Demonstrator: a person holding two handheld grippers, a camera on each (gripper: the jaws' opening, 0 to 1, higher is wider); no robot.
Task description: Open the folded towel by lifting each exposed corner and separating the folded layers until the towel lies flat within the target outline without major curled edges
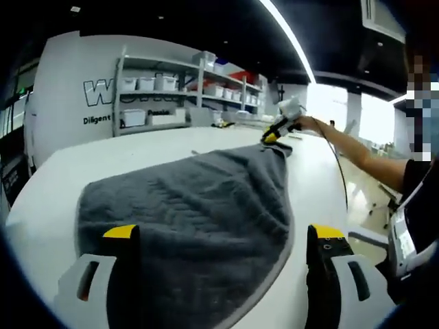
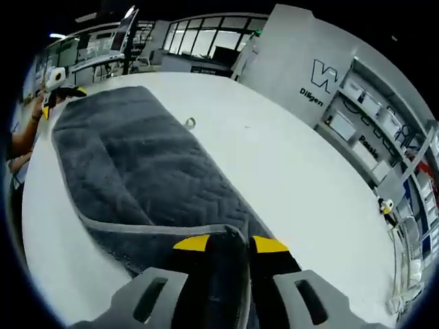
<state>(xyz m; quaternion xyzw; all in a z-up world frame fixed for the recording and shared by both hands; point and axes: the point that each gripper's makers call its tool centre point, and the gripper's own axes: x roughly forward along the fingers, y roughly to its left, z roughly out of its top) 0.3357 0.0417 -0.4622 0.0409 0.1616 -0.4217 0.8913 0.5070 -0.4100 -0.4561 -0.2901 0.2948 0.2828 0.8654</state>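
The right gripper is pinching a corner of the grey towel. The left gripper is hovering over the towel's other end, jaws apart. The towel is lying on the white table.

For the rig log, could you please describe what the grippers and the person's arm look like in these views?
The left gripper has black jaws with yellow tips on pale grey, slotted mounts. The right gripper is built the same; seen across the table, its body is white with yellow and black at the front, trailing a thin dark cable. The person's arm ends in a short dark sleeve.
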